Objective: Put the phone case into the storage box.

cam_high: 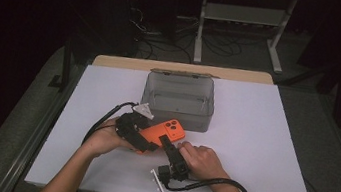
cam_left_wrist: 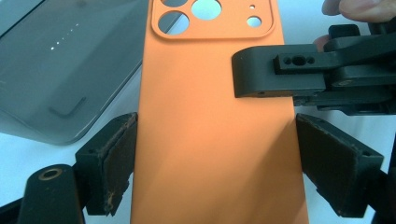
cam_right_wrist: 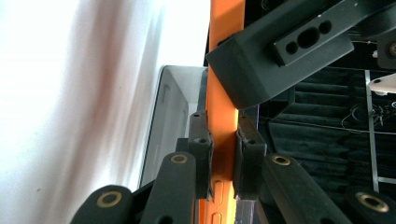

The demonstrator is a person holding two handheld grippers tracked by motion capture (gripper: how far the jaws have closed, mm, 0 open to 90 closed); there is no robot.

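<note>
White table [cam_high: 263, 139] with bare room to the right, grey open box [cam_high: 178, 101] just behind, orange phone case [cam_high: 162, 131] held above the tabletop, left gripper [cam_high: 144, 140] spanning its long edges (pads touching), right gripper [cam_high: 166, 143] pinched flat on one edge.

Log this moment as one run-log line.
left gripper: jaws astride orange phone case | right gripper: shut on case edge | grey bin: behind, open | white table: case above it
</note>
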